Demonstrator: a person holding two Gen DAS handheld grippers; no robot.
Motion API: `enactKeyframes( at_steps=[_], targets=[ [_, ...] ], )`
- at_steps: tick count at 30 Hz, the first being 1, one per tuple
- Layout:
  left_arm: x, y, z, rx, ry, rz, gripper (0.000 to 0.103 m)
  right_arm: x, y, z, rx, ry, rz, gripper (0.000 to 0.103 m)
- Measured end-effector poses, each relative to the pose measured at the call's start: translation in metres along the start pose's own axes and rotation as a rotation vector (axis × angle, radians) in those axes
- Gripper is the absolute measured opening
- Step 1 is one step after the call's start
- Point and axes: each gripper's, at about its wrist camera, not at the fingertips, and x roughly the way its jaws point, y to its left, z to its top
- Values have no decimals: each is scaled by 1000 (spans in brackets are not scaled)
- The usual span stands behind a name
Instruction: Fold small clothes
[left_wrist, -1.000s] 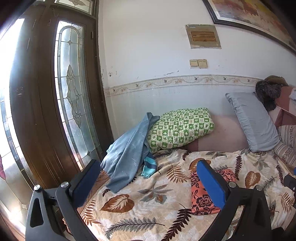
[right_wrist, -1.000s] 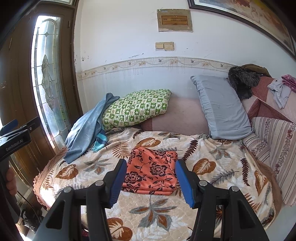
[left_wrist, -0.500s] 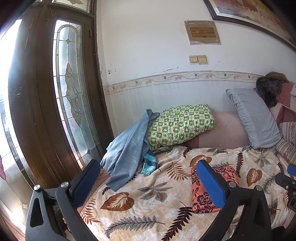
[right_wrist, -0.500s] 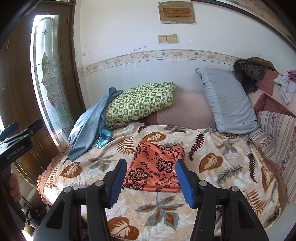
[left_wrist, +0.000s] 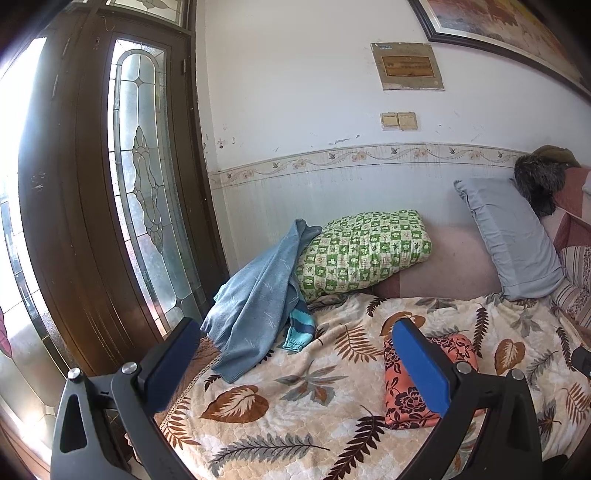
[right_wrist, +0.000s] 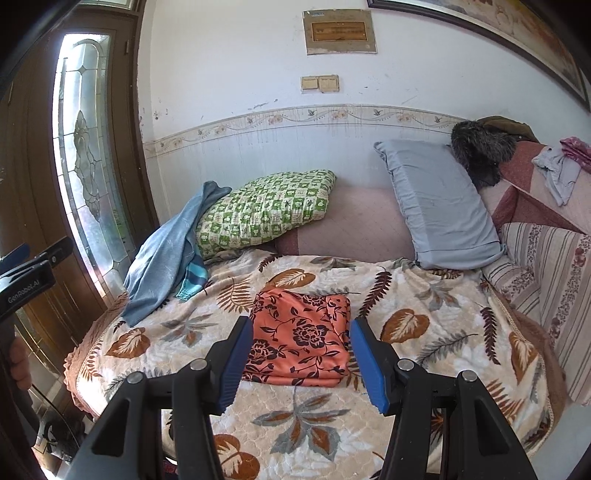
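A folded orange cloth with black flowers (right_wrist: 301, 338) lies flat on the leaf-print bedspread (right_wrist: 424, 325). My right gripper (right_wrist: 299, 363) is open and empty, held above the bed just in front of the cloth. My left gripper (left_wrist: 295, 365) is open and empty, held off the bed's left front corner; the orange cloth (left_wrist: 399, 398) shows partly behind its right finger. A loose blue garment (left_wrist: 255, 306) with a striped teal cuff lies draped against the green pillow at the bed's back left; it also shows in the right wrist view (right_wrist: 166, 266).
A green checked pillow (right_wrist: 266, 214) and a grey pillow (right_wrist: 439, 206) lean on the back wall. A striped cushion (right_wrist: 550, 280) with clothes above it stands at the right. A wooden door with glass (left_wrist: 110, 206) is at the left.
Both grippers have drawn back and lifted a little from the bed, staying open. The orange cloth lies still and folded.
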Motion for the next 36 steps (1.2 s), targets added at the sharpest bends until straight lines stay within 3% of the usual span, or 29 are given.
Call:
enactKeyframes(
  at_steps=[17,36],
  targets=[
    [3,3,-5,-20,10,9,103,-6,6,0,-9,-37,-12,59],
    [42,-11,-24,0,98,-4,103,36,-4,-12,39,47,-5,59]
  ],
)
